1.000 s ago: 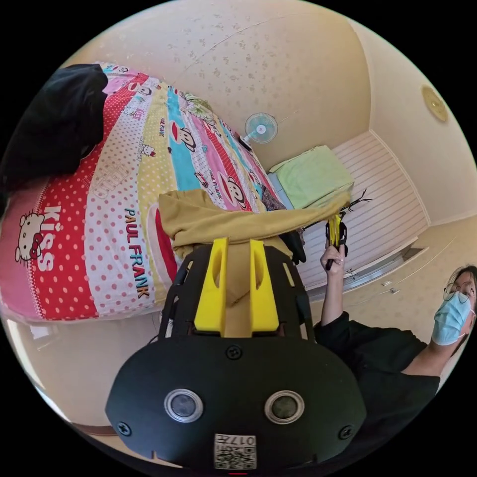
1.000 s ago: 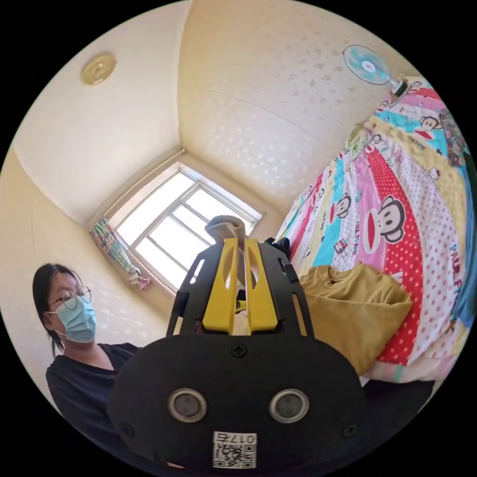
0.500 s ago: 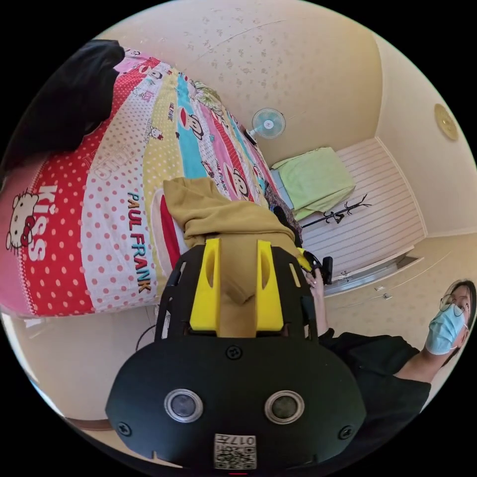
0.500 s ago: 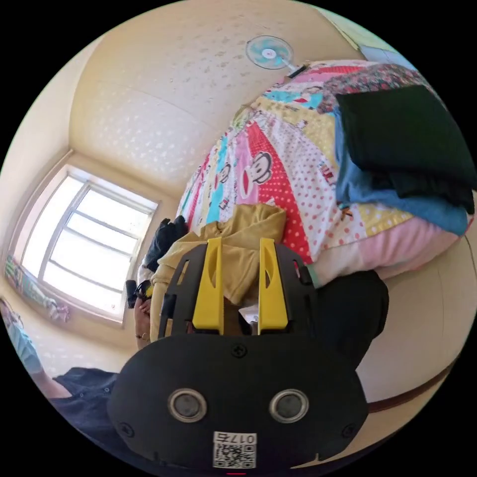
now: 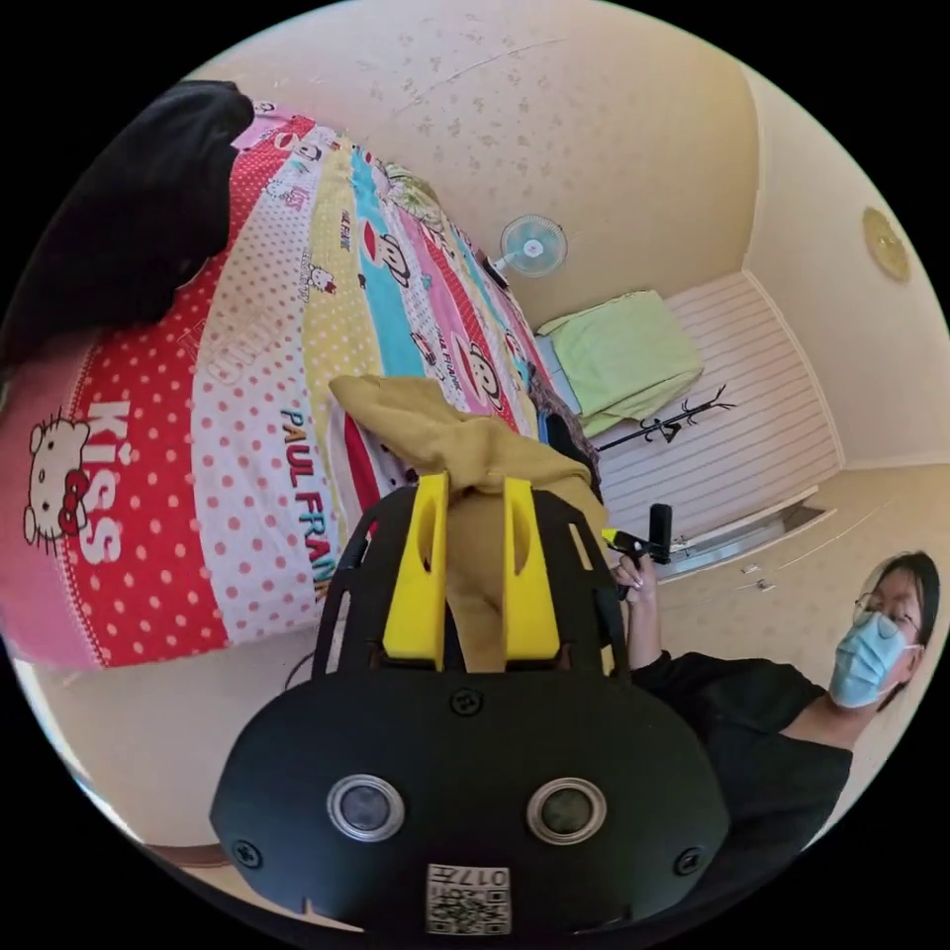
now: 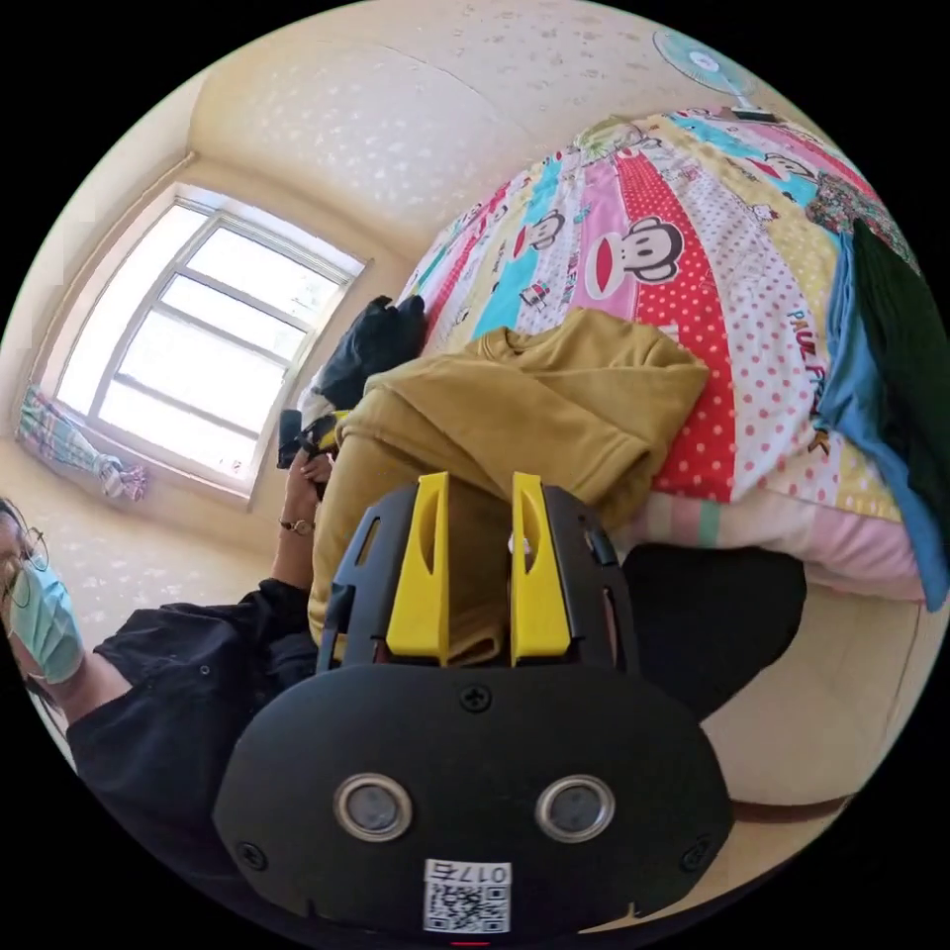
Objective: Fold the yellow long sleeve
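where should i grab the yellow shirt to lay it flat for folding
Judging by its pose, take the yellow shirt at the free bunched edge nearest the bed's side, coming from the person's side; the rest lies heaped on the bedspread. Both grippers have cloth between their jaws.

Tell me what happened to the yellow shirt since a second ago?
The right tongs, which held one mustard-yellow sleeve stretched high and far out, swung it down and in toward the bed edge, so the mustard-yellow long-sleeve shirt now lies bunched there. The left tongs kept their grip on its cloth. The colourful cartoon bedspread stayed put.
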`<state>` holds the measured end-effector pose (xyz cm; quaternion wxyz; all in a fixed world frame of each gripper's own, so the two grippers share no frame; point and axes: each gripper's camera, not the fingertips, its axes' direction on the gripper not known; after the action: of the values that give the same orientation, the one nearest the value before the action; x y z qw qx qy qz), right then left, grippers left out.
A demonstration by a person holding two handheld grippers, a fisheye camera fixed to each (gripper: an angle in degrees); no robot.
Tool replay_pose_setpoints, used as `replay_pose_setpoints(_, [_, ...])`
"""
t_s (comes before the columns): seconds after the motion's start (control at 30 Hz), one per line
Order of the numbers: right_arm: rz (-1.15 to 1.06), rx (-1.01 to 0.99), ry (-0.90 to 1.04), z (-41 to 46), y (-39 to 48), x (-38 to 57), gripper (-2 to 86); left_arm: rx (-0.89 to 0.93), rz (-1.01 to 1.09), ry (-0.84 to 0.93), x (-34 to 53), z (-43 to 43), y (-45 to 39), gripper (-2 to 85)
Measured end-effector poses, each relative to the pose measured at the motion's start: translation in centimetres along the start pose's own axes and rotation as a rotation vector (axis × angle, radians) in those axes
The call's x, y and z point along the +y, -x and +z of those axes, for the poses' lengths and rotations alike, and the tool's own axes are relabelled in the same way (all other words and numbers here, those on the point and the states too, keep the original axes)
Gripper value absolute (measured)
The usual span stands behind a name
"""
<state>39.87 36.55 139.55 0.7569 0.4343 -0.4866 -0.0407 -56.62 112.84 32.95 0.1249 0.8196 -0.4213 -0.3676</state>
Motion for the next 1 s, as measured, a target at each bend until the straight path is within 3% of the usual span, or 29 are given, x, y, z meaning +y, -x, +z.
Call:
replay_pose_setpoints(0.17, [0.076, 0.060, 0.322, 4.2, 0.4, 3.7, 12.6, 0.218, -0.043, 0.157, 6.9, -4.6, 1.1, 13.2])
replay_pose_setpoints(0.33, [0.142, -0.042, 0.483, 10.6, 0.5, 3.8, 14.0, 0.295, -0.210, 0.281, 12.9, -5.8, 3.8, 17.0])
replay_pose_setpoints(0.53, [0.115, 0.197, 0.808, 15.9, 3.1, 3.7, 12.4, 0.307, -0.331, 0.362, 17.4, -7.3, 6.0, 18.7])
replay_pose_setpoints(0.7, [0.040, 0.169, 0.823, 14.1, 4.4, 5.1, 4.4, 0.386, -0.283, 0.494, 18.3, -4.8, 4.9, 15.1])
replay_pose_setpoints(0.77, [0.021, 0.133, 0.745, 11.3, 4.8, 5.9, 3.6, 0.309, -0.272, 0.496, 18.4, -4.5, 4.6, 10.8])
replay_pose_setpoints(0.87, [-0.008, -0.004, 0.564, 5.3, 5.4, 6.9, 3.2, 0.350, -0.247, 0.369, 18.7, -6.9, 4.7, 5.0])
replay_pose_setpoints(1.0, [-0.097, -0.303, 0.290, -3.5, 6.3, 8.7, 3.1, 0.490, -0.111, 0.202, 18.5, -10.2, 2.7, 4.2])
